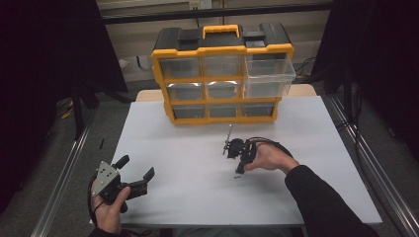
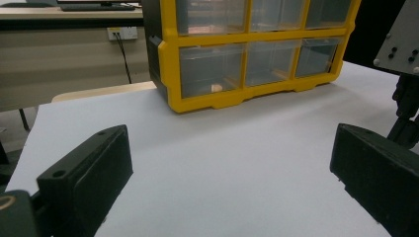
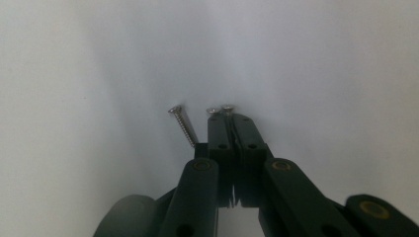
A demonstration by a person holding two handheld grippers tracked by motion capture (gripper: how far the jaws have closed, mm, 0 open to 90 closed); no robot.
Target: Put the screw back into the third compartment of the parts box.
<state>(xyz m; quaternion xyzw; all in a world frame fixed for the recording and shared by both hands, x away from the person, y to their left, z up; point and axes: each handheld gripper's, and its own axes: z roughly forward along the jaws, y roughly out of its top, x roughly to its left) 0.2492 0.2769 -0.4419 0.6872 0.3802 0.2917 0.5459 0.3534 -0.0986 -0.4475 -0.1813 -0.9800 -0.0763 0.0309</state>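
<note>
White tabletop (image 1: 197,163) under both my tools. Right gripper (image 3: 231,114) pressed together, tips down at table; its own view shows screw heads (image 3: 220,109) peeking at jaw tips, can't tell if pinched, plus loose screw (image 3: 183,124) lying just beside. High view gives just tiny speck (image 1: 237,177) there. Left gripper (image 1: 136,170) spread wide, holding nothing, facing yellow drawer organizer (image 2: 257,54) at table's far side.

A white rectangular tabletop (image 1: 316,148) is seen under dim light. Black curtains (image 1: 44,59) are hung at nine and three o'clock. At twelve o'clock, a beige wall panel (image 1: 306,29) is visible.
</note>
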